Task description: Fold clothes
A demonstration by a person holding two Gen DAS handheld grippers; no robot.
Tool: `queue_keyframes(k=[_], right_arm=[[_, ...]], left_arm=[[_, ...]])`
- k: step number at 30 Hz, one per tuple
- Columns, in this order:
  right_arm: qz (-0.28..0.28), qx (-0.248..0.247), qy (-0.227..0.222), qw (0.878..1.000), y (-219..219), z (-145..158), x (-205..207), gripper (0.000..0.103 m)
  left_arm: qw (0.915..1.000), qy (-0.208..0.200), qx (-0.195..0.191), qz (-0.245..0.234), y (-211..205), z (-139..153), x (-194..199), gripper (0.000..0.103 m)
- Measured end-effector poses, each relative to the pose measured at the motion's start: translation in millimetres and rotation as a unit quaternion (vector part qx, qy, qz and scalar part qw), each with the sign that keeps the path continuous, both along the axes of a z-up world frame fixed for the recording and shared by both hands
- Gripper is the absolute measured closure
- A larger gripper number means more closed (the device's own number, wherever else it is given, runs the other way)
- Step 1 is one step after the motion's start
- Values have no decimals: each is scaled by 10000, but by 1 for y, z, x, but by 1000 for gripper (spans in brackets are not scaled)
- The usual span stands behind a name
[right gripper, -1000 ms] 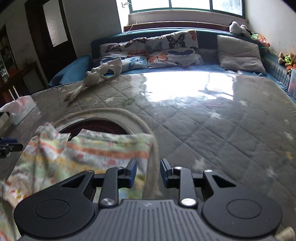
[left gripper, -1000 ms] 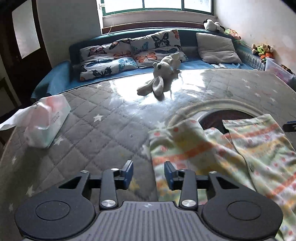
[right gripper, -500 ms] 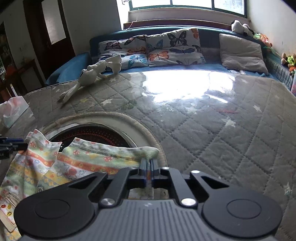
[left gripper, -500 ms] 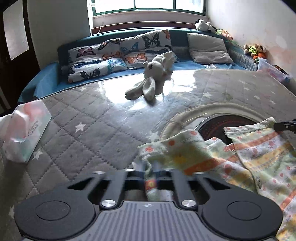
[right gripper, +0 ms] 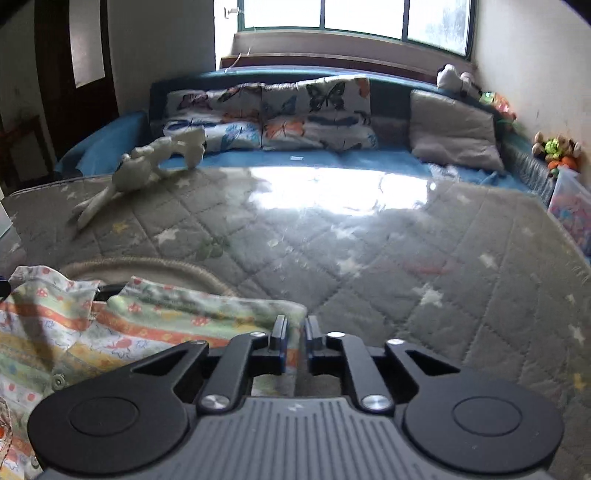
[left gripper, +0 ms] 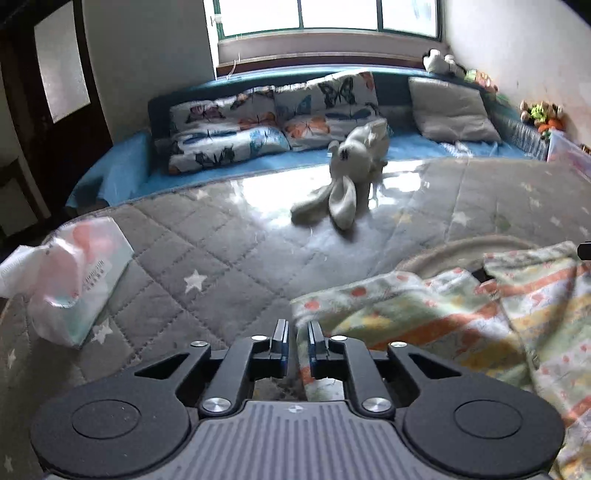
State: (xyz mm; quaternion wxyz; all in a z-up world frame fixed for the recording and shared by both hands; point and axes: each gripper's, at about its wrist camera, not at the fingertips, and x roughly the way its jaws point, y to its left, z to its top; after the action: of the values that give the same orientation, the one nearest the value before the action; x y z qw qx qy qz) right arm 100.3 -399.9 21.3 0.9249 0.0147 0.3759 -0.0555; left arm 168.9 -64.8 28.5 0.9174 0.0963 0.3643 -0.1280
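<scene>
While my left claw (left gripper: 296,341) pinches the near corner of the striped baby garment (left gripper: 461,325), my right claw (right gripper: 294,341) pinches its other near corner. Both claws have their two fingers pressed close together with a fold of the cloth between them.

The garment (right gripper: 122,325) has orange, yellow and green stripes with little red spots. It lies rumpled on the grey quilted mat (right gripper: 388,258) with white stars, and part of it drapes over a round rope-edged rug (right gripper: 155,267) whose dark middle peeks out.

Off to my left, a soft pack of tissues (left gripper: 77,273) sits on the mat, well apart from the garment.

Farther away, a white plush bunny (left gripper: 351,177) lies floppy near the far edge of the mat.

Behind it is a blue bed with butterfly pillows (right gripper: 273,118) and a grey cushion (right gripper: 454,129). Small stuffed toys (right gripper: 556,151) sit by the right wall. A bright window (left gripper: 325,16) is at the very back.
</scene>
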Motion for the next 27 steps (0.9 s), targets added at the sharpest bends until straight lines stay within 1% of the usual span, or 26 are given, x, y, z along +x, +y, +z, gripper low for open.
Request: queue_keyframes(k=[2, 4, 8, 11, 13, 15, 16, 22, 27], right_arm=[[176, 91, -30, 9998, 3, 6, -4, 91], [374, 134, -1, 9992, 11, 8, -5, 91], [777, 209, 141, 9967, 33, 4, 0, 91], [1044, 266, 207, 9940, 51, 2, 6, 91], [1222, 305, 251, 9917, 63, 1, 10, 91], [1317, 371, 239, 9903, 71, 1, 14, 91], [1341, 420, 222, 9898, 74, 2, 16, 91], [1401, 798, 318, 9864, 87, -2, 39, 91], [1377, 937, 375, 9853, 93, -11, 48, 91]], left_arm=[[9998, -85, -102, -134, -4, 7, -5, 91], [9990, -99, -128, -428, -15, 9, -10, 93], [9952, 19, -51, -979, -46, 4, -16, 93], [9921, 64, 86, -1246, -65, -4, -14, 93], [9918, 170, 95, -1267, -73, -10, -7, 93], [9919, 183, 66, -1257, -80, -17, -1, 93], [9918, 119, 54, -1270, -82, -18, 0, 92], [9923, 108, -264, -1206, -91, -20, 8, 92], [9918, 85, -360, -1225, -88, -21, 10, 92]])
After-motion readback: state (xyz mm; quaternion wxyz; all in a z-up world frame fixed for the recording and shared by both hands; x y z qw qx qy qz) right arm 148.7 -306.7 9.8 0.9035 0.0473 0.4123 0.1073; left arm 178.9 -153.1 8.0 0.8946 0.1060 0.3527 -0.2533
